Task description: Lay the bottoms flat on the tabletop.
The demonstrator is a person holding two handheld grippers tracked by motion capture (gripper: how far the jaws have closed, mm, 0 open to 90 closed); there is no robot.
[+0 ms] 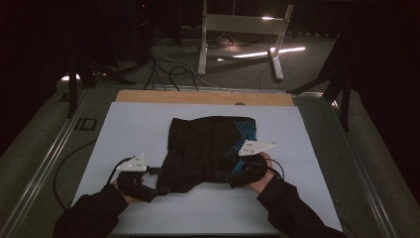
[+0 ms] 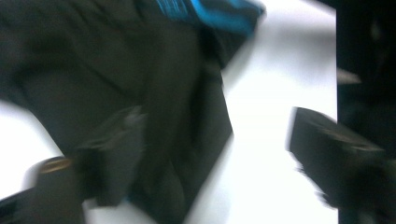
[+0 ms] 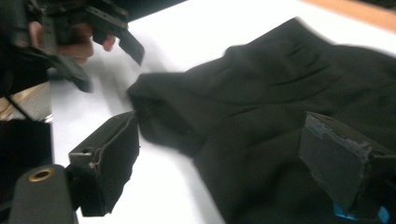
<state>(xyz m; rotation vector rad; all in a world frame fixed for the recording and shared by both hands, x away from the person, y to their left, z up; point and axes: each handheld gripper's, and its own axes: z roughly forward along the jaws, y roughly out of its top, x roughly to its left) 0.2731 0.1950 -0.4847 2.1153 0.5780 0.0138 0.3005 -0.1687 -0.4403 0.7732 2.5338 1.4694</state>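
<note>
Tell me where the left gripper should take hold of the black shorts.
Grip the black shorts at the near left corner of the hem, coming in from the left along the table. That edge lies flat and free just beside the left gripper, whose open fingers already straddle it.

A white mat [image 1: 148,129] lay bare on either side of the black shorts [image 1: 208,148], leaving open passage to left and right. The near strip in front of the garment was taken up by the left gripper [image 1: 154,182] and the right gripper [image 1: 225,176] at its lower corners. Beyond the mat's far edge ran a wooden strip [image 1: 198,97], apparently unobstructed, though the dim light left that uncertain.
</note>
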